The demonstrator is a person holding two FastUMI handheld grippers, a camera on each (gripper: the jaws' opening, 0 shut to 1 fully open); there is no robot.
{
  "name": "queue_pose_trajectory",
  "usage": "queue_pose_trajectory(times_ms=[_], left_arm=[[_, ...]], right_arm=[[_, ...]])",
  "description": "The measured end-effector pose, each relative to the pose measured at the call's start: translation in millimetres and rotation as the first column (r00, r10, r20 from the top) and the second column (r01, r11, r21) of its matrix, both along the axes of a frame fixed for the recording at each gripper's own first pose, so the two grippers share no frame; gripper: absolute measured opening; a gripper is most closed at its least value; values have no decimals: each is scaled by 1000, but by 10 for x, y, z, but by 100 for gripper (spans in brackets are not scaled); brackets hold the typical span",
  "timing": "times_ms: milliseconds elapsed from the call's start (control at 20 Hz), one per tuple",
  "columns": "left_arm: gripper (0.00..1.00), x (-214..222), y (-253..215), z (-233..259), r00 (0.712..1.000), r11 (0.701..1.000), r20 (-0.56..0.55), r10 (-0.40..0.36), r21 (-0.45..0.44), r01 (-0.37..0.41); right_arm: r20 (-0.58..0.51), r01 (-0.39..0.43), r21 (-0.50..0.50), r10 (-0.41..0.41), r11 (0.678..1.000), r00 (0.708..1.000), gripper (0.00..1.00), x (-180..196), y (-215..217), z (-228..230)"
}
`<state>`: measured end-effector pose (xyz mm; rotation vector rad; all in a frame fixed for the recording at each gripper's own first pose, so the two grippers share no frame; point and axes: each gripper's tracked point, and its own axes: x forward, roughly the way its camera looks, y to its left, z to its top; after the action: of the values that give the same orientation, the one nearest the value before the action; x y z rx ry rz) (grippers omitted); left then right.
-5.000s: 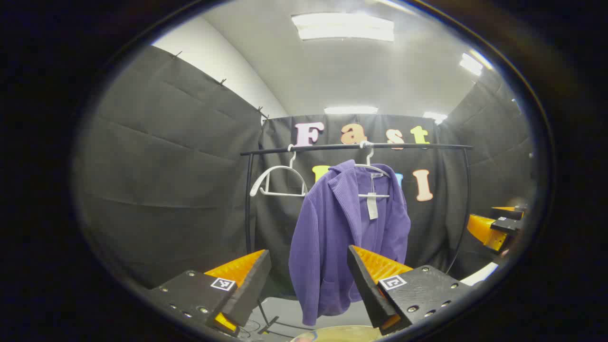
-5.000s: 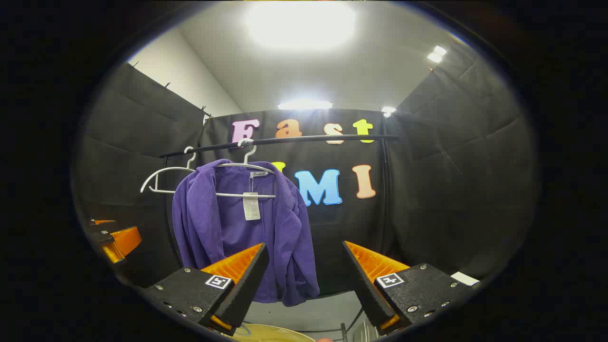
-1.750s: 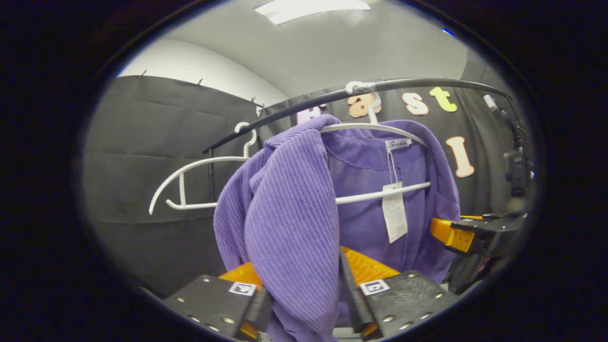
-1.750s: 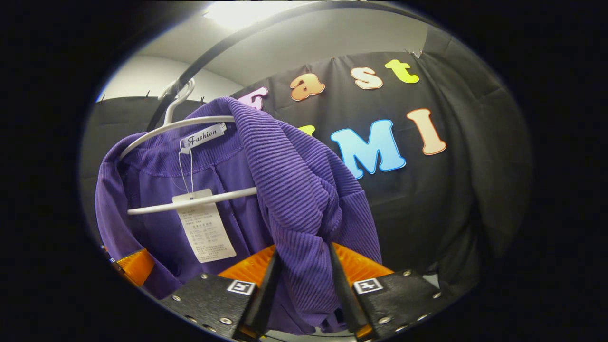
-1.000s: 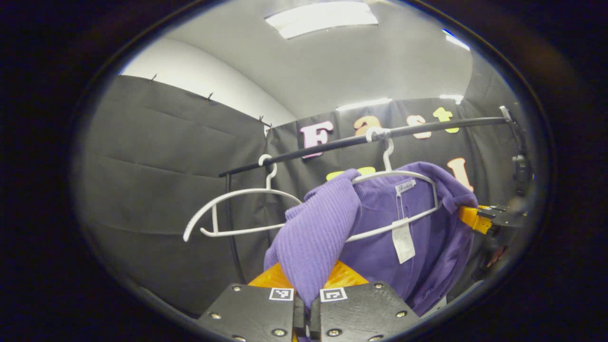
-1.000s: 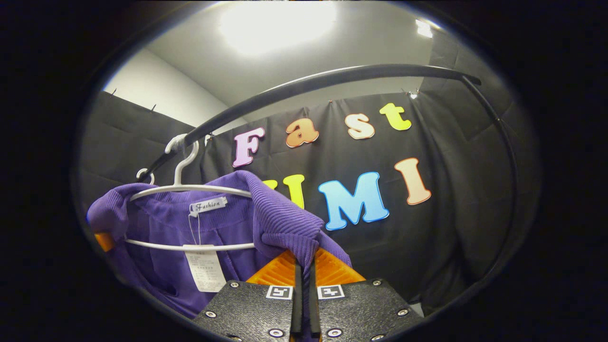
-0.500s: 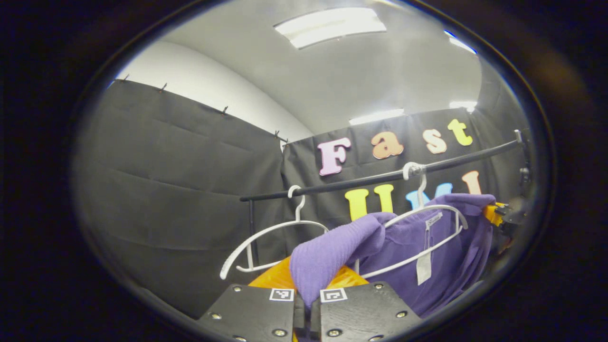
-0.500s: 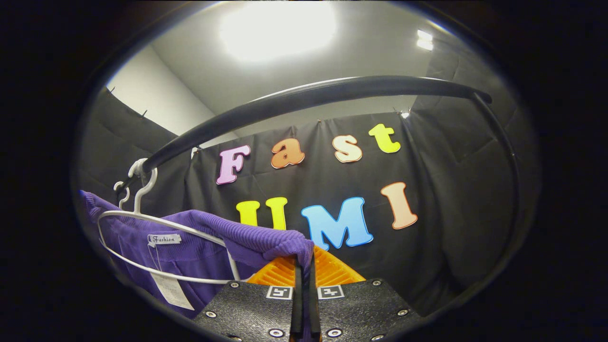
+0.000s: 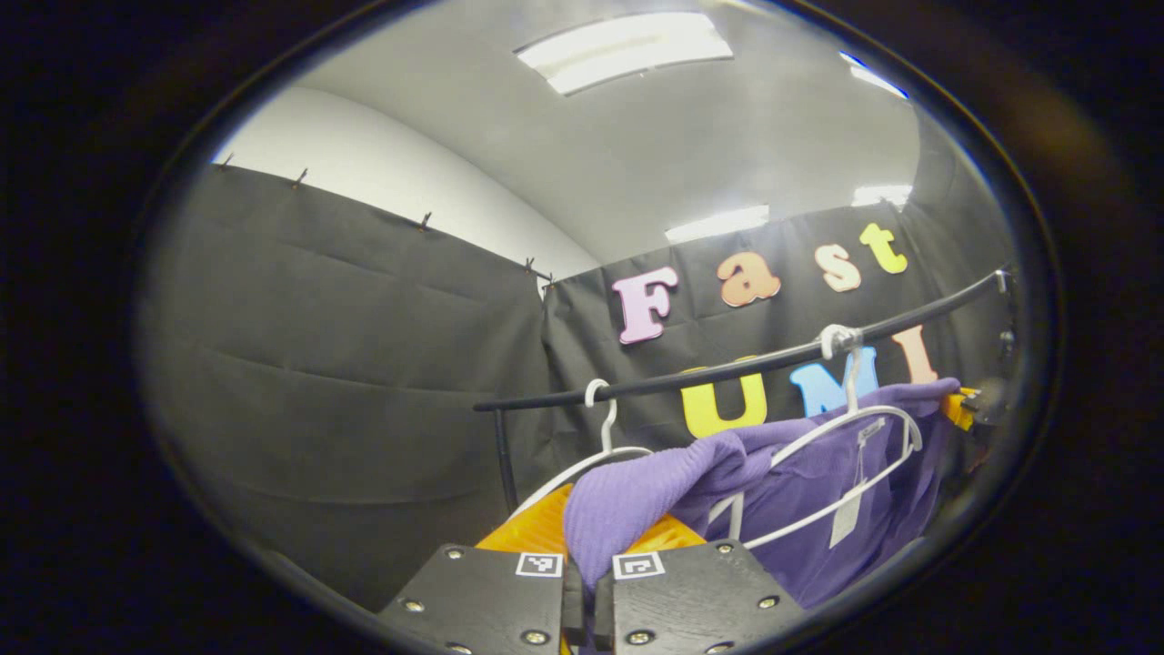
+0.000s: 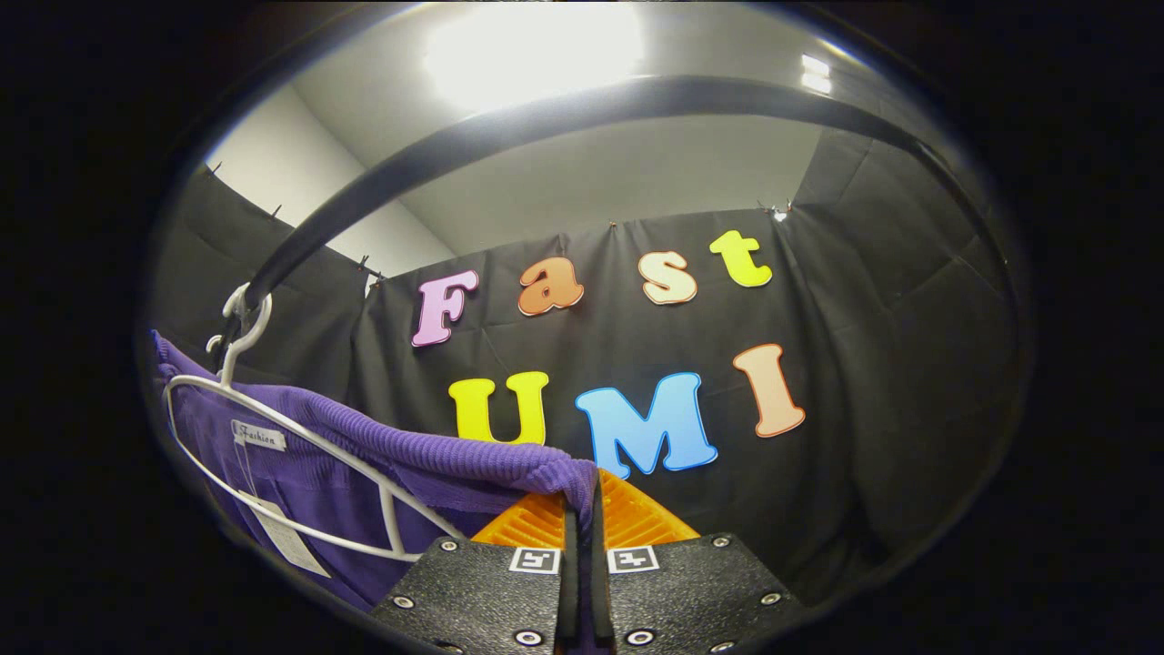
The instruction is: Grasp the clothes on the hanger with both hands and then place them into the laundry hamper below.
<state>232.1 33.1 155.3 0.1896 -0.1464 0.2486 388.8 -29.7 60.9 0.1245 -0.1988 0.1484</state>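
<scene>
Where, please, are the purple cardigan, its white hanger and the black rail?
purple cardigan point(image 9: 627, 496), left gripper view, bunched shoulder above the fingers.
white hanger point(image 10: 300, 438), right gripper view, upper arm.
black rail point(image 9: 727, 371), left gripper view, mid-bar.

A recording booth dressed up as a laundry corner, not a real home.

From my feed I see black cloth walls point(image 9: 346, 346) pinned up along their top edge with small clips, a plain white wall point(image 9: 382, 177) rising behind them and a grey ceiling with flat panel lights point(image 9: 623, 50). A black clothes rail point(image 10: 509, 136) crosses the space, carrying white plastic hangers point(image 9: 605, 437), one with a purple ribbed garment point(image 10: 427, 459) that has a shop tag point(image 10: 282, 541) hanging from it. The bare cloth enclosure and office-style lighting tell me this is a staged test set.
</scene>
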Motion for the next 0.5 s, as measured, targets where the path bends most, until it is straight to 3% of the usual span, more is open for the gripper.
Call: queue_pose_trajectory(times_ms=[400, 450, 500], left_arm=[[10, 237, 359, -154, 998, 998, -62, -17, -62, 13], [0, 239, 365, -228, 997, 996, -73, -26, -84, 20], [5, 234, 362, -291, 996, 994, -82, -34, -103, 25]], right_arm=[[-120, -106, 23, 108, 994, 987, 5, 174, 301, -504], [-145, -117, 39, 121, 992, 982, 5, 183, 329, -582], [-172, -121, 57, 129, 991, 977, 5, 213, 320, -655]])
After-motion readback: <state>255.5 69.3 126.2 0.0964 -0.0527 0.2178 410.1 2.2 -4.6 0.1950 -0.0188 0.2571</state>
